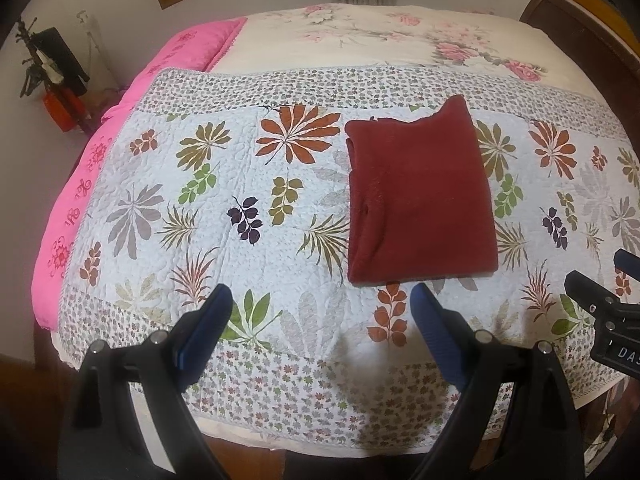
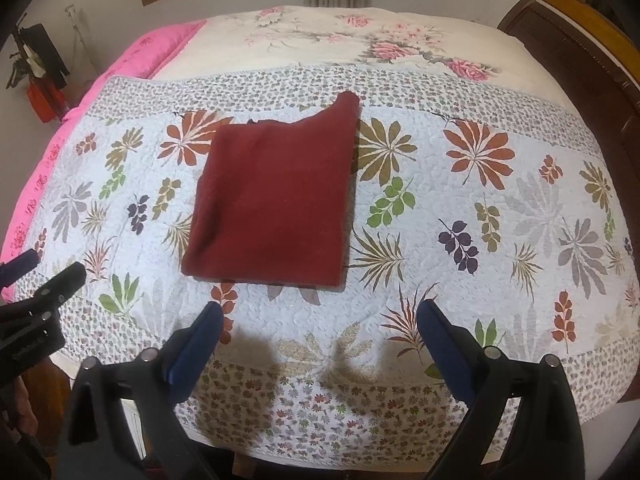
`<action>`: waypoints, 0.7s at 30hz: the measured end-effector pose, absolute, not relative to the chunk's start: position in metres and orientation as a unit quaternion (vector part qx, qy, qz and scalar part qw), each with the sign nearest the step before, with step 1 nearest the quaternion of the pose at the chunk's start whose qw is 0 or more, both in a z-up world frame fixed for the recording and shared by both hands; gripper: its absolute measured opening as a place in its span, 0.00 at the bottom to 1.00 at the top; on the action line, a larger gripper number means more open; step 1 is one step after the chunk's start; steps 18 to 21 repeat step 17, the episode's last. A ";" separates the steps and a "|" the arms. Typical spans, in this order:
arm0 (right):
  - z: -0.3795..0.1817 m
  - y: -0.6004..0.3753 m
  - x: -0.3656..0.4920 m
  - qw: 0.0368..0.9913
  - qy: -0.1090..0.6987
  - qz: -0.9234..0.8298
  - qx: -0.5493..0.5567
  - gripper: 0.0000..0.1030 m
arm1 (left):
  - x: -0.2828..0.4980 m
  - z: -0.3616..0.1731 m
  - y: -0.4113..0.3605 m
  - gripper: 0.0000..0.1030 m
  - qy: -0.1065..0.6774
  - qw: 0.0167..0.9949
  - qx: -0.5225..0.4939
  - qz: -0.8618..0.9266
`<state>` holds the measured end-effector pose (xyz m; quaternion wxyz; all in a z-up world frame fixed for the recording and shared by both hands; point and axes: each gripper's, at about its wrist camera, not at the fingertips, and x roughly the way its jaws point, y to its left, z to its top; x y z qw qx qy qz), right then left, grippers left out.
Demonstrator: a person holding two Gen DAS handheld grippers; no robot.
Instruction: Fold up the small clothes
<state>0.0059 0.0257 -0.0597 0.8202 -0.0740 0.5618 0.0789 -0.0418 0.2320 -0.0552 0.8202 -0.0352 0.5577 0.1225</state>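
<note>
A dark red garment (image 1: 420, 196) lies folded into a neat rectangle on the leaf-patterned quilt (image 1: 192, 200) (spread over a bed). The left tool (image 1: 320, 312) and right tool (image 2: 320, 320) hover near its closest edge, both spread wide and holding nothing.

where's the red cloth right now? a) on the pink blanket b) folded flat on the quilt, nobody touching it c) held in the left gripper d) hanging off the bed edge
b: the red cloth lies folded flat on the quilt, with the left gripper and right gripper both open and short of it.
</note>
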 end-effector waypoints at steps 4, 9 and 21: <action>-0.058 0.026 0.004 0.826 0.554 0.074 -0.079 0.95 | -0.043 -0.055 0.231 0.87 0.557 0.821 -0.035 0.123; -0.057 0.024 0.005 0.825 0.555 0.075 -0.078 0.96 | -0.044 -0.054 0.232 0.87 0.557 0.821 -0.034 0.124; -0.059 0.023 0.003 0.821 0.563 0.075 -0.067 0.96 | -0.046 -0.052 0.231 0.88 0.555 0.821 -0.033 0.126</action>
